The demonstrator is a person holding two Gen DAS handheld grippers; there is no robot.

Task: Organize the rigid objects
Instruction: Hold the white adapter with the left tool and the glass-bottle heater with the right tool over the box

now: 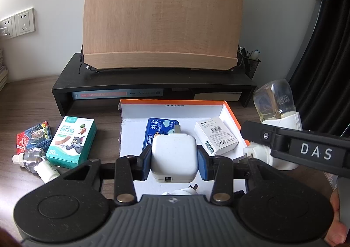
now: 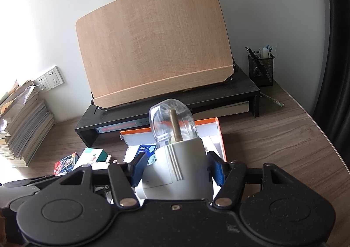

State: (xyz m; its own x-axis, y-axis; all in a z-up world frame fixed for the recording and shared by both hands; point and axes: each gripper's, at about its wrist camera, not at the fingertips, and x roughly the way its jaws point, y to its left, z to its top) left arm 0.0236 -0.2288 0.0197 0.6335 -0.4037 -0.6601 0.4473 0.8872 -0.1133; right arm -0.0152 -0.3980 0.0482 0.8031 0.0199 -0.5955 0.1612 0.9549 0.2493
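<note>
1. Two items were in hand: the left gripper (image 1: 174, 160) had its jaws clamped on a white square charger block (image 1: 174, 157), held above the open orange-edged cardboard box (image 1: 235, 115).
2. The right gripper (image 2: 175, 169) had its jaws closed on a white plug-in vaporiser with a clear bottle (image 2: 175, 150), over the box's right side.
3. Judged mid-placement; next, each should lower and release into free floor beside the blue packet (image 1: 160, 129) and the small white carton (image 1: 215, 135).

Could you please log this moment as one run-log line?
left gripper: shut on charger | right gripper: shut on vaporizer | both over box

Matt white plastic charger (image 1: 174, 155), clear glossy bottle (image 2: 172, 123), perhaps glass, wood-grain desk (image 2: 273, 137), cardboard box (image 1: 231, 111).
</note>
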